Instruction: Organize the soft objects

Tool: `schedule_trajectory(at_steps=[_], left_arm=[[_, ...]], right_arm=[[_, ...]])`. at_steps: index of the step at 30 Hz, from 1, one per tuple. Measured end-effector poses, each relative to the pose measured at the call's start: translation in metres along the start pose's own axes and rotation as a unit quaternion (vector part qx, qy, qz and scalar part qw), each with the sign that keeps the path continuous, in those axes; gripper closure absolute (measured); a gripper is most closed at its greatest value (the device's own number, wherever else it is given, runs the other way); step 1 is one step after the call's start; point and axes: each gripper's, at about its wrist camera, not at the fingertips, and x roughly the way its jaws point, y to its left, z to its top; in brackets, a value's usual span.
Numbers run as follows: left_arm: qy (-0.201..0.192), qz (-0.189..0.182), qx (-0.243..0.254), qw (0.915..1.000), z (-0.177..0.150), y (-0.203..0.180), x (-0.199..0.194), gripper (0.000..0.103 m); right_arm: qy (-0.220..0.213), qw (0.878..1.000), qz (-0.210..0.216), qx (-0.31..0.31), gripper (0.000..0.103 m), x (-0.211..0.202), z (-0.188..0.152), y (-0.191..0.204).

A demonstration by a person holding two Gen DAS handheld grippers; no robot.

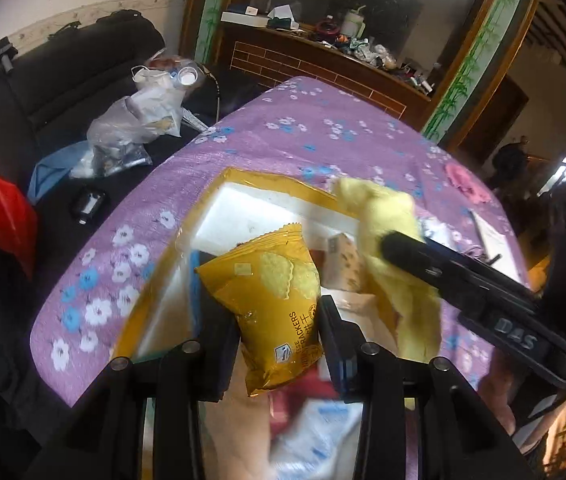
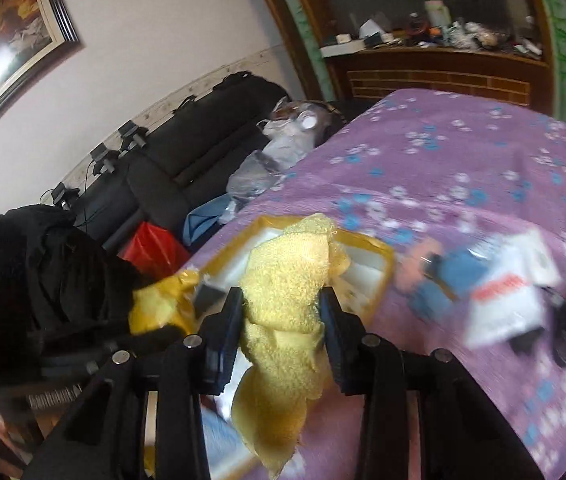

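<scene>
My left gripper [image 1: 279,316] is shut on a yellow cracker packet [image 1: 271,292] and holds it above a white foam box with yellow tape on its rim [image 1: 275,184]. My right gripper [image 2: 281,312] is shut on a yellow towel [image 2: 287,296], which hangs over the same box [image 2: 379,256]. In the left wrist view the right gripper [image 1: 387,246] comes in from the right with the towel [image 1: 387,216] over the box's right side. A small patterned pack [image 1: 343,260] lies inside the box.
The box sits on a table under a purple flowered cloth [image 1: 323,128]. A pink cloth [image 1: 465,180] lies at the far right. A white box and dark items [image 2: 511,292] lie right of the foam box. A black sofa [image 1: 63,80] with bags stands to the left.
</scene>
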Motion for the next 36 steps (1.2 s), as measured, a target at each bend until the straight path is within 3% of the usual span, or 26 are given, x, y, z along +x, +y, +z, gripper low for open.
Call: schedule_trajectory(at_steps=[8, 10, 12, 19, 23, 26, 28, 36], left_arm=[[-0.001, 0.045, 0.014, 0.9989, -0.001, 0.001, 0.034, 0.061], [-0.005, 0.054, 0.022, 0.9983, -0.003, -0.002, 0.035, 0.053], [-0.008, 0.055, 0.019, 0.9983, -0.004, -0.004, 0.034, 0.048], [-0.032, 0.072, 0.021, 0.9967, -0.013, -0.014, 0.017, 0.036], [-0.042, 0.07, 0.018, 0.9965, -0.021, -0.016, 0.008, 0.032], [-0.055, 0.083, 0.001, 0.995, -0.029, -0.014, 0.0, 0.032], [-0.079, 0.091, 0.002, 0.9927, -0.036, -0.018, -0.01, 0.032], [-0.076, 0.1, -0.003, 0.9921, -0.058, -0.031, -0.028, 0.032]], right_arm=[[0.009, 1.0, -0.007, 0.003, 0.059, 0.04, -0.013, -0.009], [0.003, 1.0, -0.002, 0.012, 0.054, 0.038, -0.016, -0.013], [-0.003, 1.0, 0.01, 0.027, 0.043, 0.035, -0.017, -0.018], [-0.037, 0.998, 0.016, 0.042, 0.036, 0.016, -0.015, -0.024], [-0.039, 0.999, -0.021, 0.03, 0.036, 0.003, -0.016, -0.018], [-0.027, 0.992, -0.122, -0.002, 0.036, -0.01, -0.024, -0.003], [-0.016, 0.987, -0.159, -0.008, 0.036, -0.015, -0.032, -0.001], [-0.006, 0.985, -0.169, -0.018, 0.035, -0.046, -0.064, 0.005]])
